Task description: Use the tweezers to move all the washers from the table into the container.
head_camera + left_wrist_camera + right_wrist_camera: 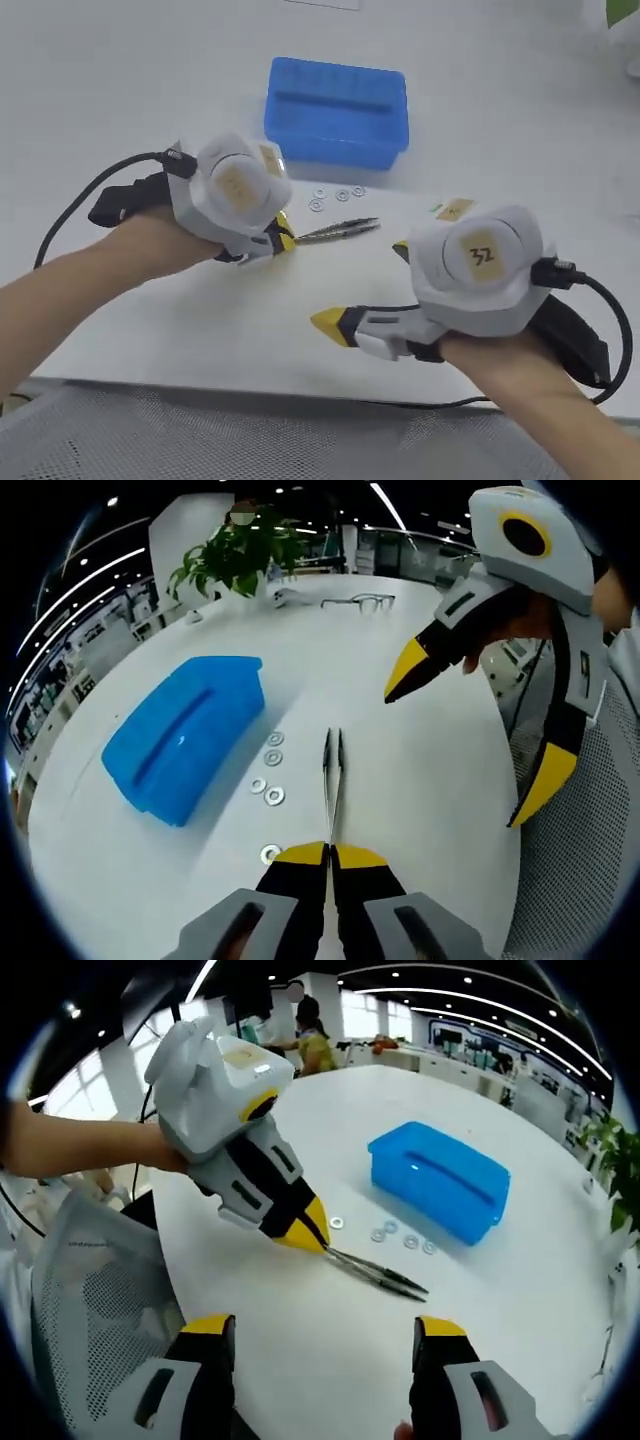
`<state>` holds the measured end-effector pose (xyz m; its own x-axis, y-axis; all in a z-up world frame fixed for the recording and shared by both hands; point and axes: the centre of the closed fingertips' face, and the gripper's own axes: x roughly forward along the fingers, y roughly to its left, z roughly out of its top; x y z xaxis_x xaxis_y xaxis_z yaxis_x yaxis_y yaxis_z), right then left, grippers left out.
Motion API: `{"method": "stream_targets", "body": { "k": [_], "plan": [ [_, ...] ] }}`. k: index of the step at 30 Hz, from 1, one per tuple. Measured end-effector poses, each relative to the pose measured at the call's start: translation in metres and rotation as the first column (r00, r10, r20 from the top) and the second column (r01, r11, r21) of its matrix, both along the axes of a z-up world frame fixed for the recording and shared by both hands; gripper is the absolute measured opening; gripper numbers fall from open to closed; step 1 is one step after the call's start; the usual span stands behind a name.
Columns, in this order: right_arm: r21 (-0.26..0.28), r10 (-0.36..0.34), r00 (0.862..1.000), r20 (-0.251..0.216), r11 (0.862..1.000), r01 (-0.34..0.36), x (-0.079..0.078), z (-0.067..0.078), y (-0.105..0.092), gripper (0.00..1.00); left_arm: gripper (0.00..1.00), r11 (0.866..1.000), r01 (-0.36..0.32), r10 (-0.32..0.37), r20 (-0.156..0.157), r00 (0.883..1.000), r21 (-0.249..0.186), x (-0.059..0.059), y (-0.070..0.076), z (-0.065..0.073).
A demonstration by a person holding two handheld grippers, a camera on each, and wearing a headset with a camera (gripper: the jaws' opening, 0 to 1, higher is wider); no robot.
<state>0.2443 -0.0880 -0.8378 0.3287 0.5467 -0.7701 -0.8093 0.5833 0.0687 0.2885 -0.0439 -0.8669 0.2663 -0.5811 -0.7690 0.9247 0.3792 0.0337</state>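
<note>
— Your left gripper (330,852): what's it doing?
— Pinched shut on the back end of the tweezers (333,780), flat on the table (420,780). My right gripper (325,1335) hangs wide, empty.
— And the washers (274,796)?
— All on the table, beside the blue container (185,735). I'd say I'm at pickup; next, lift and aim the tips at the nearest washer.

Worktop (200,320): white, smooth, rounded edge. Blue container (338,110) sat open-topped twds far side. Five washers (343,195) lay loose on the surface just in front of container: four in a cluster, one apart from the others. Tweezers (338,229) lay flat just beside the washers. Far end: glasses (357,603) & plant (235,555), well apart from the rest.
</note>
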Motion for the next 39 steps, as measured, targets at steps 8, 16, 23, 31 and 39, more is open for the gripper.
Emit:
{"method": "stream_targets", "body": {
  "k": [8,16,23,31,39],
  "plan": [
    [-0.002,0.045,0.998,0.038,0.999,-0.045,0.008,0.004,0.009,0.62,0.0,0.999,0.031,-0.03,0.048,0.998,-0.031,-0.017,-0.006,0.04],
    [0.013,0.12,0.99,0.076,0.993,-0.121,0.015,0.01,0.021,0.43,0.0,0.996,0.054,-0.048,0.097,0.994,-0.068,-0.026,-0.01,0.074],
    [0.038,0.179,0.981,0.076,0.983,-0.182,0.016,0.014,0.034,0.25,0.0,0.994,0.084,-0.074,0.127,0.989,-0.075,-0.031,-0.014,0.094],
    [0.006,0.242,0.964,0.106,0.97,-0.244,0.016,0.012,0.043,0.14,0.0,0.99,0.105,-0.09,0.159,0.983,-0.091,-0.032,-0.018,0.113],
    [0.0,0.263,0.955,0.139,0.964,-0.265,0.021,0.014,0.046,0.07,0.0,0.989,0.14,-0.129,0.17,0.977,-0.055,-0.035,-0.016,0.119]
  ]
}}
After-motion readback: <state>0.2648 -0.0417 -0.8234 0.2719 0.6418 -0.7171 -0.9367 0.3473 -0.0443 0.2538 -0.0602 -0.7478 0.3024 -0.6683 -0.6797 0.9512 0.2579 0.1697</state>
